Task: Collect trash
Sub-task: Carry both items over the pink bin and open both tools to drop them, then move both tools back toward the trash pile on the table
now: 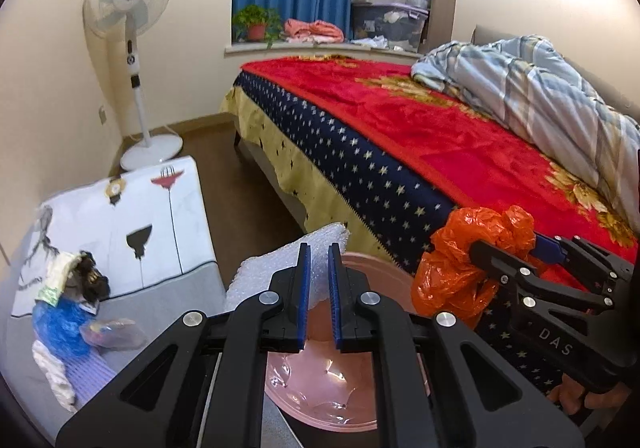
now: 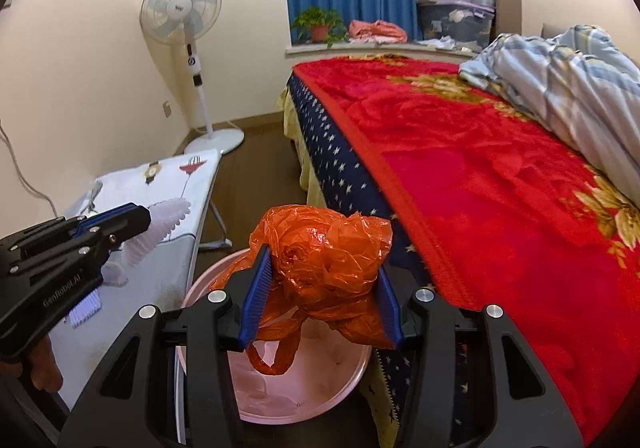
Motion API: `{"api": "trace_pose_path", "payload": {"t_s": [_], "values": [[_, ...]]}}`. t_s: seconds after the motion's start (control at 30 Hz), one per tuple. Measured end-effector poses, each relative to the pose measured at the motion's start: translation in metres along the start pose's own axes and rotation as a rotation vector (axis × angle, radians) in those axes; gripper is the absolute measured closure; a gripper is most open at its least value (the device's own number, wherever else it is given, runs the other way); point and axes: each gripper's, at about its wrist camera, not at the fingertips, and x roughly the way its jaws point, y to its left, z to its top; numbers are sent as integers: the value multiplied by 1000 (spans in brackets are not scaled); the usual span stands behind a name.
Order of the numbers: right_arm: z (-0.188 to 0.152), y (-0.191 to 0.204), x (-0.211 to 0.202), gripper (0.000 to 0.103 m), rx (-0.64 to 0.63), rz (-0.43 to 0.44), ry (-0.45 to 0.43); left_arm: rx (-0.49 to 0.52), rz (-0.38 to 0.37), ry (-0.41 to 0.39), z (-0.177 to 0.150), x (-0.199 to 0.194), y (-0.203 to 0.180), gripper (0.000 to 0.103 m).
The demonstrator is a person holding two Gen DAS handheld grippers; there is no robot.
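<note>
My right gripper [image 2: 320,296] is shut on a crumpled orange plastic bag [image 2: 328,252] and holds it above the pink bin [image 2: 360,368]; a bag handle hangs into the bin. The same bag [image 1: 464,260] and right gripper [image 1: 508,248] show at the right of the left wrist view. My left gripper [image 1: 319,288] is shut on a white bubble-wrap sheet [image 1: 320,244] above the pink bin [image 1: 320,408]. It shows in the right wrist view [image 2: 148,215] with the wrap [image 2: 160,228] sticking out. More trash [image 1: 68,304] lies on the small table [image 1: 160,207].
A bed with a red blanket [image 1: 440,135] and a striped quilt [image 1: 540,95] stands close on the right of the bin. A standing fan [image 1: 128,3] is in the far corner. The sill holds a plant [image 1: 256,23] and clothes.
</note>
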Motion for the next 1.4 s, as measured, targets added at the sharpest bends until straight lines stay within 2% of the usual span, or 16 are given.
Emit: {"api": "trace_pose_path", "payload": {"t_s": [0.2,0.37,0.5,0.53,0.57,0.63,0.73,0.83,0.93,1.0,1.13,1.27,1.33,1.37,1.4], "values": [[-3,6,22,55,-17,1,37,-30,11,41,-11,28,13,94],[-5,9,37,54,-29,-1,60,-16,15,69,-18,45,14,94],[-9,8,52,47,-31,-17,119,-17,41,91,-22,55,16,90],[-10,8,53,44,-28,-20,128,-20,49,93,-22,56,17,79],[-12,7,55,40,-27,-27,136,-26,61,102,-23,57,19,53],[-14,7,55,27,-28,-31,130,-33,97,98,-24,57,21,21],[-13,10,53,22,-40,-34,120,-31,121,60,-26,52,23,14],[-13,12,51,21,-53,-34,118,-37,134,85,-24,51,26,14],[-10,19,40,20,-71,-42,93,-49,139,73,-23,39,30,14],[-7,25,28,19,-76,-31,66,-54,161,44,-22,16,35,14],[2,42,-28,14,-86,41,-62,-17,236,-43,-21,-49,41,14],[10,55,-78,12,-59,131,-154,19,376,-127,-27,-148,45,14],[10,60,-102,11,-27,188,-191,-4,436,-148,-31,-186,50,14],[9,62,-109,11,-17,205,-200,-33,507,-151,-36,-215,55,14],[8,64,-117,11,-3,232,-210,-56,542,-150,-38,-231,60,14]]}}
